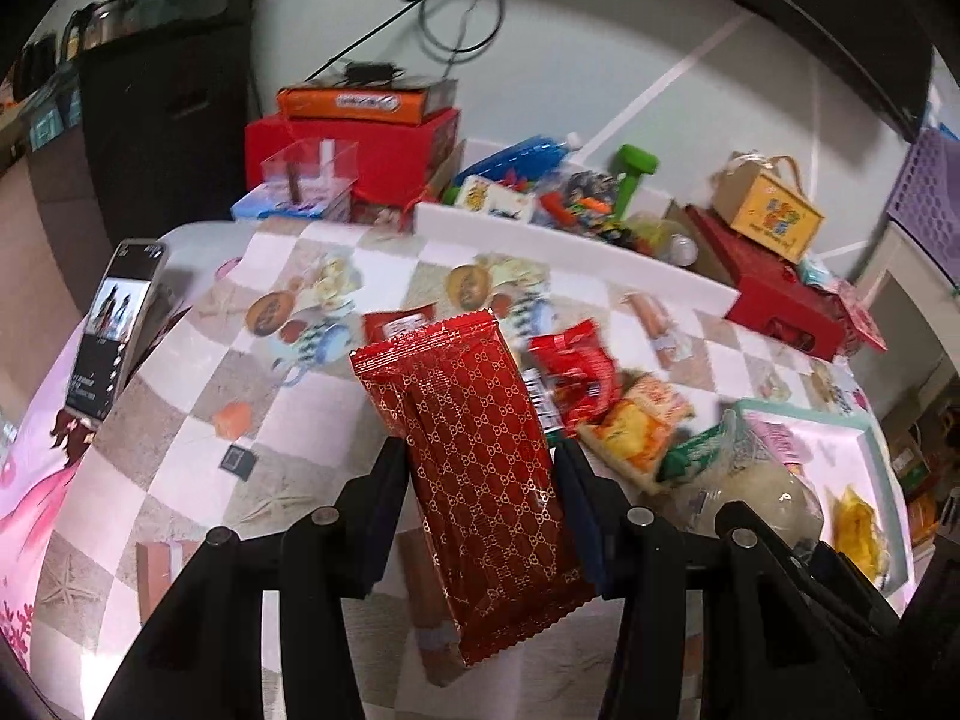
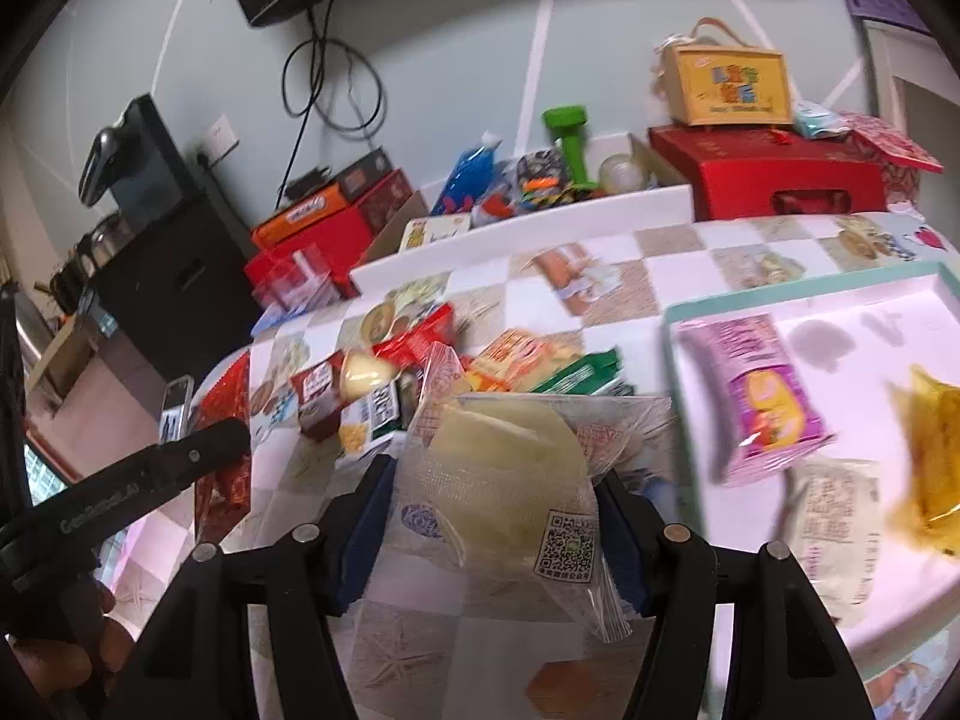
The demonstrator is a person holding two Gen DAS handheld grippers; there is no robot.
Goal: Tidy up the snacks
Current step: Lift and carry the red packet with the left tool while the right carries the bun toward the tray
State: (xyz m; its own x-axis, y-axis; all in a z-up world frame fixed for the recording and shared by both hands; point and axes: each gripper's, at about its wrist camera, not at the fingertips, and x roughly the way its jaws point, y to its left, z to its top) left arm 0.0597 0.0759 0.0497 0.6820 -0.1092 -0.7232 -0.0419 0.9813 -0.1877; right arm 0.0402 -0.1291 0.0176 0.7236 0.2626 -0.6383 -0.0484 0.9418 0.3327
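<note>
Even indoor light was bright, with pink glare on the tray (image 2: 900, 312). Motion blur smeared the snacks; fisheye edges bent, corners at 7 o'clock went black.

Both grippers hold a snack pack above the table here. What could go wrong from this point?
1. The red patterned packet hangs tilted between the left gripper fingers, so it may slip.
2. The clear-wrapped pastry in the right gripper looks soft and may get squashed.
3. The tray already holds packets, so a drop could land on them.

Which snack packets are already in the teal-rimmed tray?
The purple packet, the yellow packet and a pale printed packet lie inside the tray; the rest sit piled on the checkered cloth.
</note>
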